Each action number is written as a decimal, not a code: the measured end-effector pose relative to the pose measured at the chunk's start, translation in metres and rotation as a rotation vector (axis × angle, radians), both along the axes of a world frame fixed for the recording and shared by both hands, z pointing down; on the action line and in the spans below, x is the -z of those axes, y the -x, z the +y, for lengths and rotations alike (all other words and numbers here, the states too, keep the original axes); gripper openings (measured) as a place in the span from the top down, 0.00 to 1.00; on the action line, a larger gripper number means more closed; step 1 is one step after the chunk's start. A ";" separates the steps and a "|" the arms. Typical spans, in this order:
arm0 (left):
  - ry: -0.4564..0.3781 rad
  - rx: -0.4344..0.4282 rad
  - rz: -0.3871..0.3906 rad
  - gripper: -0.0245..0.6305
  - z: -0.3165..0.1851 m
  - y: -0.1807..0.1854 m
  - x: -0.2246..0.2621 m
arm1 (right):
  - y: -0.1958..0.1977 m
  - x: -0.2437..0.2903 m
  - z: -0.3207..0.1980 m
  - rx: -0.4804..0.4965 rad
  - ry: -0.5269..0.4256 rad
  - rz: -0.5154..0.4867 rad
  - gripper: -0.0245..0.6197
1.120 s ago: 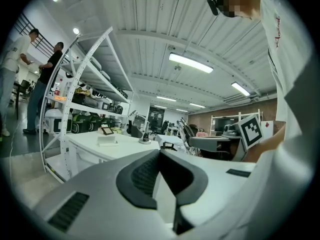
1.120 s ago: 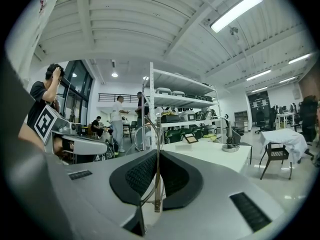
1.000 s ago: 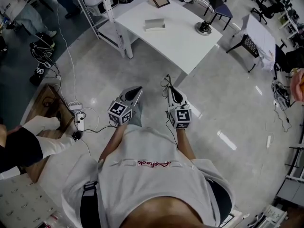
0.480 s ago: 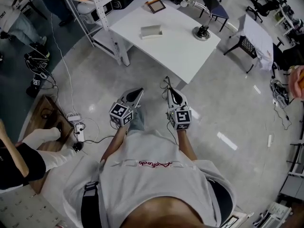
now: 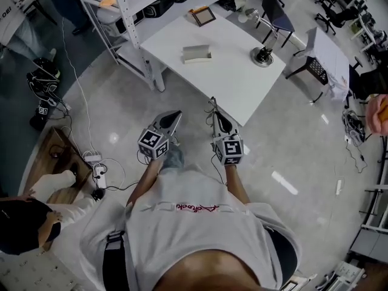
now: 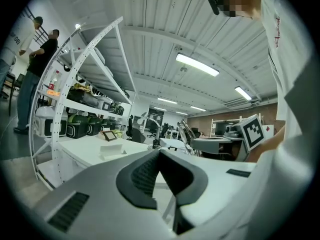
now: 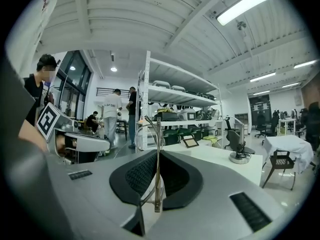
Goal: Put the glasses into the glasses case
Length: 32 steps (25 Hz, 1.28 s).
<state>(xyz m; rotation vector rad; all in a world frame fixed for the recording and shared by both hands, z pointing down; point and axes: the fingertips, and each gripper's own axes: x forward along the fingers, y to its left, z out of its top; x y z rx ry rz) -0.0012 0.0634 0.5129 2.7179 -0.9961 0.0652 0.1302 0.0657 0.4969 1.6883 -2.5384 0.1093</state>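
Right gripper view shows my right hand-held gripper [image 7: 158,151] clamped on the thin-framed glasses [image 7: 152,126], which stand upright between its jaws. My left hand-held gripper [image 6: 160,151] is closed with nothing in it. Both hang over the floor [image 5: 121,102], well apart from the glasses case [image 5: 197,54] on the white bench [image 5: 236,65].

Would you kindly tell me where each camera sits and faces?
Head view: on the person's head, facing steeply down at the white rectangular table; shows torso, left gripper, right gripper.
Left gripper view: on that gripper, looking along its shut, empty jaws towards the table; torso at right.
Right gripper view: likewise, jaws shut on thin metal-framed glasses.
Shared: the table.
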 end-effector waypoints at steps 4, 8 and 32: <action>0.002 -0.011 0.014 0.96 -0.045 0.008 0.005 | 0.010 0.007 -0.045 -0.003 0.005 0.009 0.94; 0.005 -0.028 0.026 0.96 -0.096 0.008 0.010 | 0.010 0.012 -0.094 -0.018 0.010 0.018 0.94; 0.003 -0.064 0.035 0.96 -0.320 0.069 0.008 | 0.063 0.002 -0.314 -0.075 0.028 0.034 0.94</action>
